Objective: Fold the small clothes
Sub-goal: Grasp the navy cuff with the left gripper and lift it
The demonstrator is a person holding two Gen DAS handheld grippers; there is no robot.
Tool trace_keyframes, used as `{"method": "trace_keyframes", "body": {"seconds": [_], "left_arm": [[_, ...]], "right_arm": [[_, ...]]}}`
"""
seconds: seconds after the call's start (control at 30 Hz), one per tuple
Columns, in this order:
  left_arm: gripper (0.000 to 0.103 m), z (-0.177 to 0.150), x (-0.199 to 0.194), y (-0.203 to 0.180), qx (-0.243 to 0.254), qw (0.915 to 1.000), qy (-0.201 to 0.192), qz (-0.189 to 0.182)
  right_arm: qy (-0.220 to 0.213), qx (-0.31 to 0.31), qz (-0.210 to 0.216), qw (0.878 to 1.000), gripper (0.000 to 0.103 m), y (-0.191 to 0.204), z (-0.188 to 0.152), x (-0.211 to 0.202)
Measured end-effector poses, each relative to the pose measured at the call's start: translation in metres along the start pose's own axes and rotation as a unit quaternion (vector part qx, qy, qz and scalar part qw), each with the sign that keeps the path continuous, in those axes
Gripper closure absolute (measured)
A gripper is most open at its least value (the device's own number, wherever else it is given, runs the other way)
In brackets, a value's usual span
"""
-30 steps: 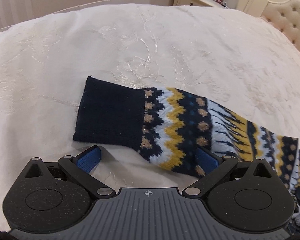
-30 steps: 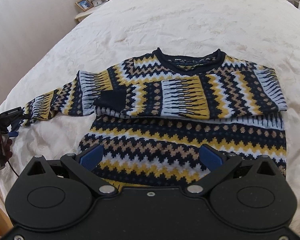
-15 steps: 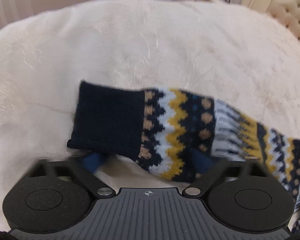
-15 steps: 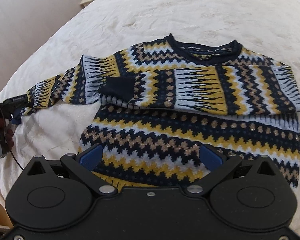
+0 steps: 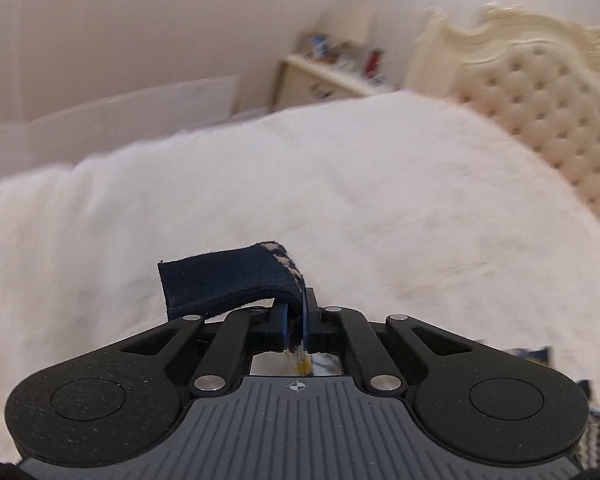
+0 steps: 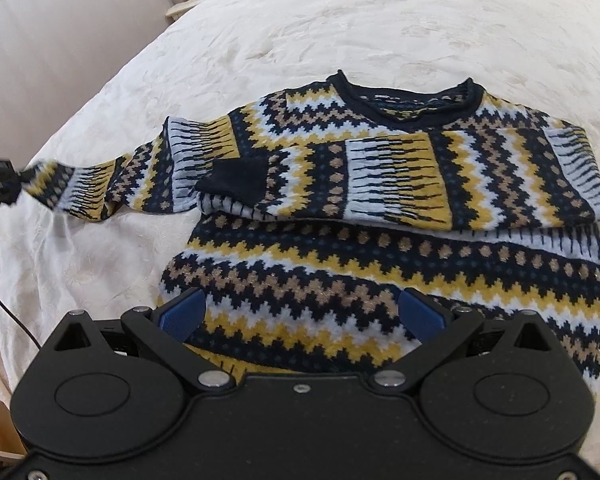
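1. On the bed (image 6: 100,128), a patterned sweater (image 6: 400,240) lies flat with its neck toward the far side; one sleeve is already folded across the chest, its dark cuff (image 6: 236,180) lying on the body.
2. At the left edge of the right wrist view, the other sleeve (image 6: 100,188) stretches out sideways, with its end at the left gripper (image 5: 296,330).
3. The left gripper's blue pads are pressed together on that sleeve just behind the navy cuff (image 5: 220,280); the cuff flops over to one side of the jaws and patterned knit hangs below them.
4. The right gripper (image 6: 300,312) has its jaws spread wide and holds nothing; it hovers over the sweater's hem.
5. My reading is that the step in hand is folding this second sleeve across the chest.
6. To do it well, carry the cuff up and over in a low arc toward the far shoulder, so the sleeve creases at the shoulder seam rather than dragging the body sideways.
7. The right gripper could press down on the hem or side to anchor the body while the sleeve travels.
8. Lay the sleeve parallel to the first, cuff flat and not curled under, before letting go.
9. Knit stretches easily, so avoid pulling it taut.
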State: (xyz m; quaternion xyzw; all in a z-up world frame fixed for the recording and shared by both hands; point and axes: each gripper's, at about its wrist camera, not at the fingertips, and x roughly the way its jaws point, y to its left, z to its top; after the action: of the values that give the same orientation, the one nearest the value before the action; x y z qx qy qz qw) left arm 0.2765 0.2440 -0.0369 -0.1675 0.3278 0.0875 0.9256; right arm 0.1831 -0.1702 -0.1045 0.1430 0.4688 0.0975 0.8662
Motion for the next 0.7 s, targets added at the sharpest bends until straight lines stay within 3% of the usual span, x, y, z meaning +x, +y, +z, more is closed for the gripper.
{"method": "trace_keyframes", "body": {"seconds": [0.17,0.4,0.57,0.7], "left_arm": [[0.097,0.014,-0.036,-0.061,0.049,0.9966,-0.037,-0.056],[0.097,0.008,-0.056,-0.157,0.103,0.9848,-0.051,-0.130],[0.097,-0.008,-0.040,-0.215,0.127,0.9765,-0.027,-0.172],[0.097,-0.040,-0.027,-0.263,0.140,0.9710,0.005,-0.194]], "right_arm": [[-0.010,0.014,0.008,1.000,0.001,-0.020,-0.011,-0.011],[-0.026,0.047,0.011,0.998,0.001,-0.061,-0.026,-0.033],[-0.036,0.067,0.007,0.997,0.001,-0.092,-0.032,-0.049],[-0.044,0.076,0.003,0.996,0.001,-0.116,-0.036,-0.060]]}}
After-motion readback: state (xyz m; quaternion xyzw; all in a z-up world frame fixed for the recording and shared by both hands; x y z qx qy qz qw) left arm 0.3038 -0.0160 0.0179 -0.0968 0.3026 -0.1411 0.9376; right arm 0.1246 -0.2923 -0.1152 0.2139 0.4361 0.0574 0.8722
